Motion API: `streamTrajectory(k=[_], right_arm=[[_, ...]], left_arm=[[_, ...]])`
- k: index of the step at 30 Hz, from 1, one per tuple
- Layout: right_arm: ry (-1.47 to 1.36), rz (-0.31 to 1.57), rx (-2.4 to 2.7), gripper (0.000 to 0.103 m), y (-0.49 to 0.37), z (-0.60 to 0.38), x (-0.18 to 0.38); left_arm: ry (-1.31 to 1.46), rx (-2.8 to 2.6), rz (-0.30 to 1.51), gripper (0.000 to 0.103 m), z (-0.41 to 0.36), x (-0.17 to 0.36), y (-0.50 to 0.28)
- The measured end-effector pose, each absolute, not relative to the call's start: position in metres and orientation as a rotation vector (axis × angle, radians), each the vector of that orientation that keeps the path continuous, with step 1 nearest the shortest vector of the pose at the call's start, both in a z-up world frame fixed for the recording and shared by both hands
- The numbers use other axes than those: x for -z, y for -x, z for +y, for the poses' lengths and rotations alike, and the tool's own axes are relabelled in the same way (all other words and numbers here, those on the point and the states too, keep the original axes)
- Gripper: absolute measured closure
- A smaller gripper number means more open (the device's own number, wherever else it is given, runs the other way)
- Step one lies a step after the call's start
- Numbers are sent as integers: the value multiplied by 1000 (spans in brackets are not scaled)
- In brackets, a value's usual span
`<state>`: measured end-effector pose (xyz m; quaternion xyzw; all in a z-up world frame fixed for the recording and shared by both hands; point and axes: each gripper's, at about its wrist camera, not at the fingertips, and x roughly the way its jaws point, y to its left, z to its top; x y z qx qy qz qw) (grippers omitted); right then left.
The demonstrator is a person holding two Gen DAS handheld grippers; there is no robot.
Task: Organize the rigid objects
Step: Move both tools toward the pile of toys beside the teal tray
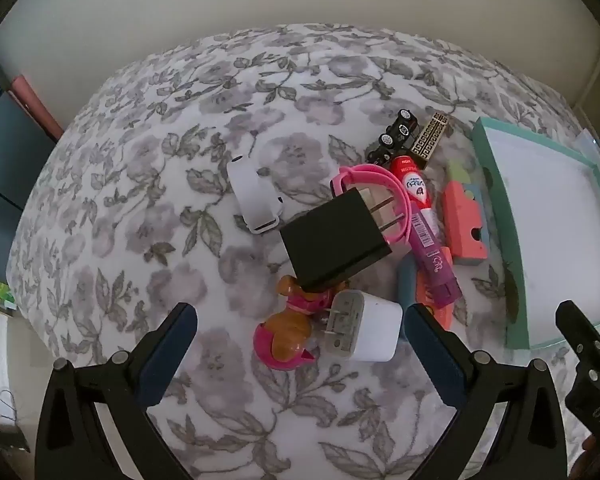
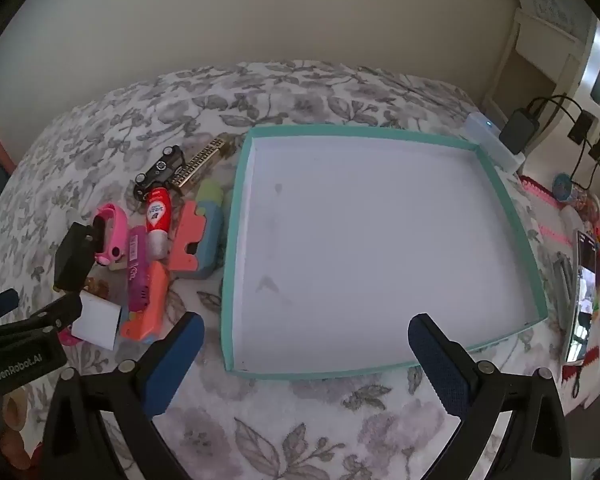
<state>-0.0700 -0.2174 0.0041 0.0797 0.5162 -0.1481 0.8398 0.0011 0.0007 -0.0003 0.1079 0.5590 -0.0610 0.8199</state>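
A: You are holding your left gripper (image 1: 300,344) tilted down over the pile with its jaws spread wide and nothing between the pads. The white charger (image 1: 364,330) is lying nearest, just ahead of the gap and touching the pink toy dog (image 1: 286,330).

B: And the right one?

A: Your right gripper (image 2: 304,354) is hovering over the near edge of the teal tray (image 2: 236,216), jaws just as wide and carrying nothing. The tray is sitting bare, so I judge that no item has gone in yet.

B: Which piece should go first?

A: You are looking straight at the white charger, so it seems the natural pick. Come down so the pads are closing on its flat sides, not on the prongs, and keep clear of the dog pressed against it.

B: What is lying behind it?

A: The black adapter (image 1: 328,240) is leaning on the dog, with the pink strap (image 1: 380,188) looped by its prongs. Lifting the charger may be shifting that stack, so rise slowly. Further out, the purple tube (image 1: 432,244), the red tube (image 1: 414,186) and the coral block (image 1: 462,224) are crowding together just beside the tray. Farthest off, the toy car (image 1: 396,132) is resting beside a gold bar (image 1: 430,140).
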Motion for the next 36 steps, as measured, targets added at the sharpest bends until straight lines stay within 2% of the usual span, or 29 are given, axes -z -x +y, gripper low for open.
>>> streamTrajectory(k=[36], right_arm=[[-184,1146,288,0,80,-213,-9]], left_arm=[[-206,71,1219,0,2,-1,3]])
